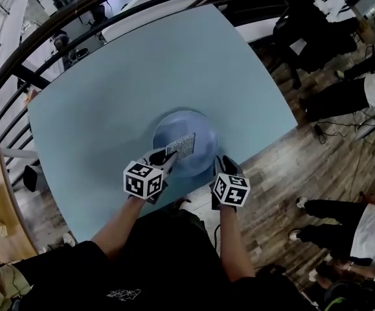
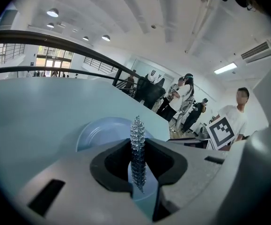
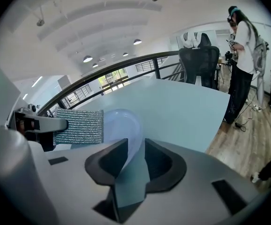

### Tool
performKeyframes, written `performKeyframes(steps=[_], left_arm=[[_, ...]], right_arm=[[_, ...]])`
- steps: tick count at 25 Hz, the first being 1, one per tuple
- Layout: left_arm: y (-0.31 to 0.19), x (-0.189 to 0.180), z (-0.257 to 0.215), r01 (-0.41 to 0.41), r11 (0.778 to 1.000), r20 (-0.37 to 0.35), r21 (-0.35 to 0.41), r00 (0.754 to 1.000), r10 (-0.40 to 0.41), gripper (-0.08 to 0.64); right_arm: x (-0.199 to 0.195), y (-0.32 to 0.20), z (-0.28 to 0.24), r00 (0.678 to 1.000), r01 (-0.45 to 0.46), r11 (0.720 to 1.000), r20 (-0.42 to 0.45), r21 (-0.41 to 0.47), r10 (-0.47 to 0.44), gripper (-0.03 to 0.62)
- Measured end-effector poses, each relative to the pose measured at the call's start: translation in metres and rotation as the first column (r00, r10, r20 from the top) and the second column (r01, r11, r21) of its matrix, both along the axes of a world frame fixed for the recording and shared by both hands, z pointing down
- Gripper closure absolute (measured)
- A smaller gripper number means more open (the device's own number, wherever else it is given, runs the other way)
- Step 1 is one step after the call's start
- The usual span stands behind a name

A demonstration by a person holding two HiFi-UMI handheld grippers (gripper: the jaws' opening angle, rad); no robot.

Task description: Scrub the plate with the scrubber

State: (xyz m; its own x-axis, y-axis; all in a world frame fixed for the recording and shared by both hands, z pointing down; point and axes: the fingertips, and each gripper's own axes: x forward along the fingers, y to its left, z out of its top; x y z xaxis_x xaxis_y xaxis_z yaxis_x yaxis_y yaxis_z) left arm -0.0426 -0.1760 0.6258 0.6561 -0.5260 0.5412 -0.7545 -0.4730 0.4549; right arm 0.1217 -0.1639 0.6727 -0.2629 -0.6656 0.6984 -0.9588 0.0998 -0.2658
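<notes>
A pale blue plate (image 1: pixel 199 127) lies on the light blue table (image 1: pixel 135 76), close to its near edge. My left gripper (image 1: pixel 165 157) is shut on a silvery mesh scrubber (image 1: pixel 182 146) and holds it over the plate's near left part. In the left gripper view the scrubber (image 2: pixel 137 146) stands edge-on between the jaws, with the plate (image 2: pixel 102 130) beyond it. My right gripper (image 1: pixel 227 166) is at the plate's right rim. In the right gripper view the plate (image 3: pixel 122 122) has its rim running between the open jaws of that gripper (image 3: pixel 134 150), and the scrubber (image 3: pixel 79 125) shows at left.
A dark curved railing (image 1: pixel 57 28) runs behind the table. Several people (image 1: pixel 342 96) stand on the wooden floor (image 1: pixel 291 167) to the right. A black office chair (image 3: pixel 198 62) stands past the table's far corner. The table's near edge is just under my hands.
</notes>
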Motion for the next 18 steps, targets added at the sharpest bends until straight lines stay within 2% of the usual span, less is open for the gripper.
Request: performKeyframes(steps=[4, 8, 11, 13, 18], left_arm=[[-0.002, 0.002, 0.010, 0.007, 0.999, -0.045, -0.052, 0.999, -0.009, 0.472], [-0.005, 0.006, 0.019, 0.024, 0.990, -0.139, -0.137, 0.989, -0.043, 0.472], [-0.005, 0.006, 0.030, 0.040, 0.971, -0.208, -0.238, 0.974, -0.091, 0.472], [-0.004, 0.006, 0.036, 0.038, 0.955, -0.224, -0.293, 0.969, -0.107, 0.472], [-0.003, 0.012, 0.046, 0.023, 0.935, -0.247, -0.355, 0.962, -0.117, 0.472]], right_arm=[[-0.008, -0.005, 0.012, 1.000, 0.002, 1.000, 0.008, -0.026, -0.002, 0.481], [-0.013, -0.008, 0.026, 1.000, -0.011, 0.998, 0.020, -0.062, 0.013, 0.480], [-0.015, -0.011, 0.033, 0.999, -0.028, 0.997, 0.029, -0.079, 0.030, 0.480], [-0.015, -0.014, 0.034, 0.999, -0.035, 0.996, 0.029, -0.085, 0.038, 0.483], [-0.010, -0.017, 0.038, 0.998, -0.052, 0.993, 0.025, -0.101, 0.055, 0.515]])
